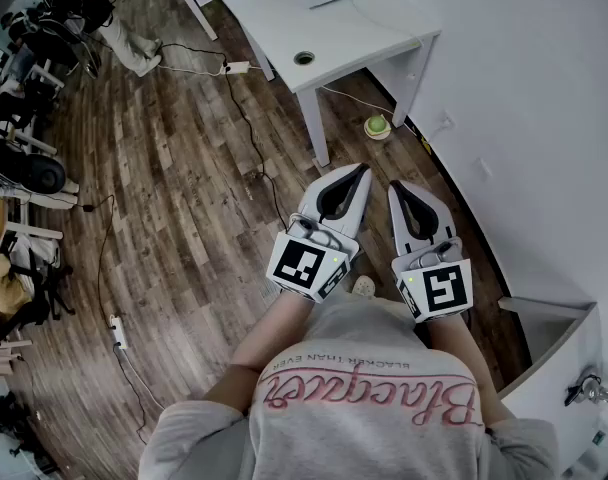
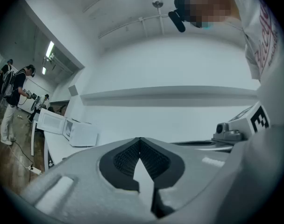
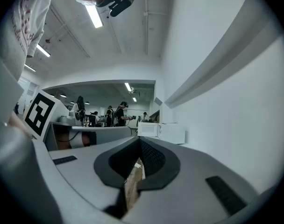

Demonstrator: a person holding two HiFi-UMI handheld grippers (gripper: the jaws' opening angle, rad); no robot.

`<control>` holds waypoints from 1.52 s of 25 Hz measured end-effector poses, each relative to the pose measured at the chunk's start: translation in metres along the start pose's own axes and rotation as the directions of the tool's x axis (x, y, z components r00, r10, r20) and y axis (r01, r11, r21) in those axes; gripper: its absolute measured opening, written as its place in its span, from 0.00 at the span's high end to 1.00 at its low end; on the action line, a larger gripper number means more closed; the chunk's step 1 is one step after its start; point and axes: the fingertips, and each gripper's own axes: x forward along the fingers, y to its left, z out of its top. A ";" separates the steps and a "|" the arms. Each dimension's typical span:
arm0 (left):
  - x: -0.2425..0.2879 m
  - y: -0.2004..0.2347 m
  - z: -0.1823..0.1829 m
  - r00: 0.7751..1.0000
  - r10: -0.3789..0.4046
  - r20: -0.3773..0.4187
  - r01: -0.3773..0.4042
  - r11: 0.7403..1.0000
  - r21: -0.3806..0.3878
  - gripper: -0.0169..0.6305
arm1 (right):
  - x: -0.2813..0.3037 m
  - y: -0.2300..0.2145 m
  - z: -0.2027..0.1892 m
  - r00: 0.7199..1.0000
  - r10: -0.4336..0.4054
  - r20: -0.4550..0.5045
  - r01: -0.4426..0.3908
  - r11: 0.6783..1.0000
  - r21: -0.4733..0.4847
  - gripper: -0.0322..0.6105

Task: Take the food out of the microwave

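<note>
Two white hard-plastic grippers are held level, side by side, over the wood-plank floor (image 1: 184, 188). These are the left gripper (image 1: 361, 173) and the right gripper (image 1: 397, 187), and each carries one cube with black-and-white square markers. Each has two tapered jaws lined with dark ribbed pads. Both pairs are pressed together at the tips with nothing between them. One boxy white microwave (image 2: 81, 133) stands on the smooth white counter (image 2: 58, 146) with its door swung open. It is well apart from both pairs of jaws, off ahead of them. The food inside cannot be made out from here.
</note>
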 end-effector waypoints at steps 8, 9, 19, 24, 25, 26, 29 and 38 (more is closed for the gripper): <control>0.002 0.036 -0.002 1.000 -0.004 -0.016 0.004 1.000 0.020 0.97 | 0.040 0.006 -0.003 1.000 -0.004 0.007 0.004 1.000 0.008 0.94; 0.001 0.046 0.000 1.000 0.001 -0.019 -0.001 1.000 0.019 0.97 | 0.048 0.008 -0.002 1.000 -0.003 0.006 0.003 1.000 0.010 0.94; -0.001 0.145 0.008 0.999 0.017 -0.040 -0.018 1.000 -0.011 0.97 | 0.131 0.040 -0.002 1.000 0.013 0.002 -0.014 0.999 0.049 0.94; 0.000 0.194 0.012 0.999 0.011 -0.050 -0.012 1.000 -0.019 0.97 | 0.180 0.054 -0.008 1.000 0.005 -0.017 -0.004 0.998 0.068 0.94; 0.000 0.205 0.013 0.999 0.011 -0.051 -0.012 1.000 -0.018 0.96 | 0.191 0.059 -0.009 1.000 0.009 -0.020 -0.008 0.998 0.062 0.94; 0.000 0.216 0.015 0.999 0.012 -0.051 -0.013 1.000 -0.018 0.97 | 0.201 0.063 -0.009 1.000 0.012 -0.019 -0.011 0.998 0.057 0.94; -0.002 0.249 0.019 0.999 0.016 -0.052 -0.017 1.000 -0.024 0.97 | 0.231 0.075 -0.008 1.000 0.012 -0.016 -0.011 0.998 0.057 0.94; -0.009 0.331 0.031 0.999 -0.006 -0.046 0.005 1.000 -0.019 0.97 | 0.314 0.105 -0.002 0.999 -0.020 -0.027 0.022 0.998 0.052 0.94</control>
